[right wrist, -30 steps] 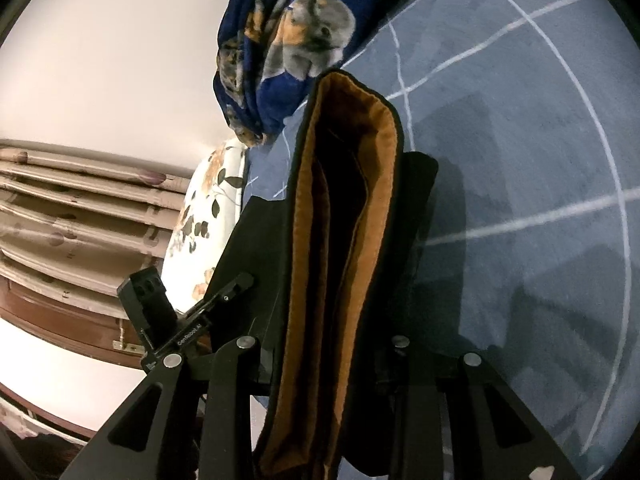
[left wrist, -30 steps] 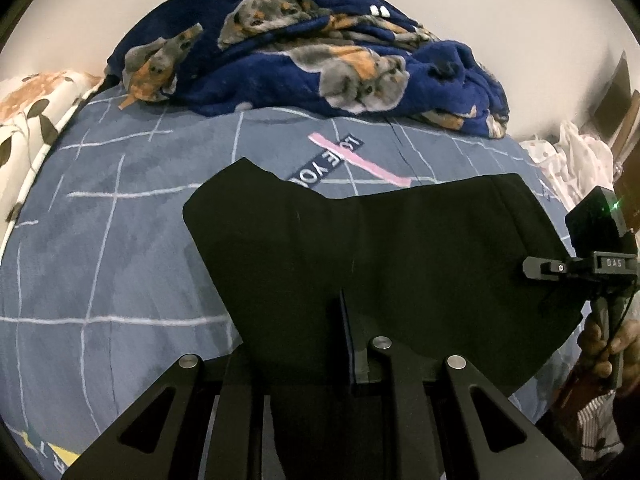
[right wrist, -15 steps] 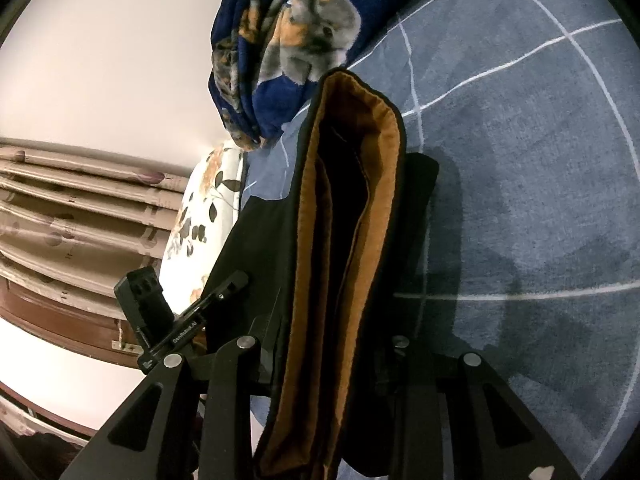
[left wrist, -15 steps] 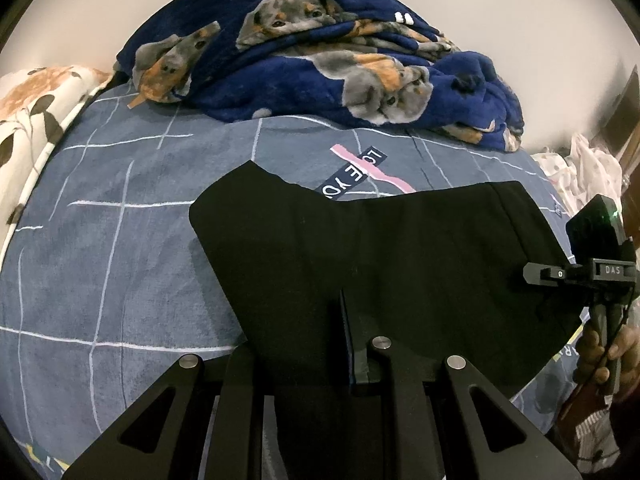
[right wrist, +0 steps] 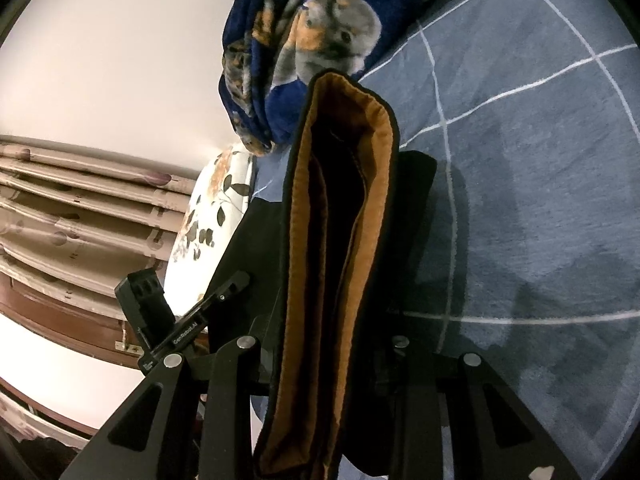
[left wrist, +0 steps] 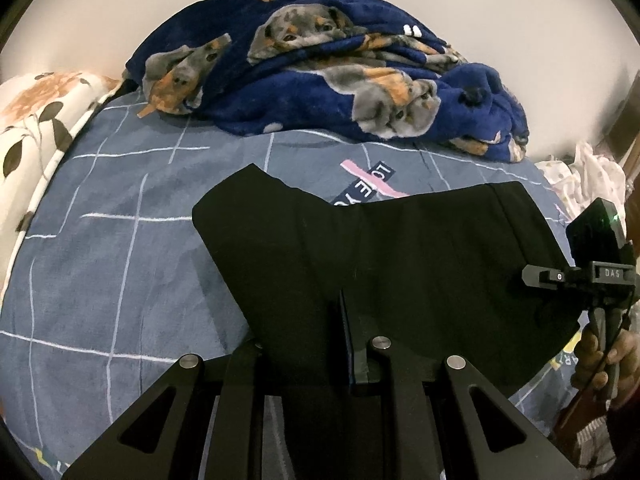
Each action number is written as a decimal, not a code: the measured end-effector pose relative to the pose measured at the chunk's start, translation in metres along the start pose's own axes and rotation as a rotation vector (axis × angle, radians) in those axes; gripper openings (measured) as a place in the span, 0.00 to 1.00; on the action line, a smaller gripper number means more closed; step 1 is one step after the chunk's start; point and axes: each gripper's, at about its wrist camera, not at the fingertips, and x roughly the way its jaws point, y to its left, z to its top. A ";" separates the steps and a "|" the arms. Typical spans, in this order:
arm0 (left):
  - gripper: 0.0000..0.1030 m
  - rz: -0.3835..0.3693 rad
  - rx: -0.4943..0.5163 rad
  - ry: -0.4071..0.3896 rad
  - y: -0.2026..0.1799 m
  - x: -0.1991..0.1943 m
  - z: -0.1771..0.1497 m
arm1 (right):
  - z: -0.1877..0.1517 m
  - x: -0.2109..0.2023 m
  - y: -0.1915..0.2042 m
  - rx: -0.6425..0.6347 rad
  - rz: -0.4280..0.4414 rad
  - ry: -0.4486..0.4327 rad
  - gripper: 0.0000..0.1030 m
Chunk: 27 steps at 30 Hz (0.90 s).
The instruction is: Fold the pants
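With my left claw (left wrist: 320, 344) pinched shut on the black pants (left wrist: 380, 264) and my right claw (right wrist: 332, 360) clamped on their brown-lined waistband (right wrist: 340, 208), both held above the grey-blue bed (left wrist: 100, 264), I should keep the edge taut, level and lower evenly.

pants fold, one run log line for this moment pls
step: fold mid-air | left gripper: shut on pants | right gripper: shut on waistband | pants: lifted over bed
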 end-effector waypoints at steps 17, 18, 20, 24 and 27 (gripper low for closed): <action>0.16 -0.051 -0.046 0.057 0.022 0.015 -0.011 | -0.004 0.005 -0.020 0.057 -0.008 0.017 0.28; 0.16 -0.061 -0.057 0.062 0.024 0.016 -0.011 | -0.004 0.005 -0.020 0.048 -0.020 0.022 0.28; 0.16 -0.083 -0.075 0.075 0.029 0.019 -0.013 | -0.004 0.006 -0.017 0.024 -0.044 0.033 0.28; 0.19 -0.111 -0.088 0.094 0.032 0.022 -0.013 | -0.004 0.008 -0.017 0.014 -0.060 0.040 0.30; 0.28 -0.140 -0.114 0.125 0.037 0.027 -0.015 | -0.004 0.012 -0.020 0.024 -0.061 0.050 0.33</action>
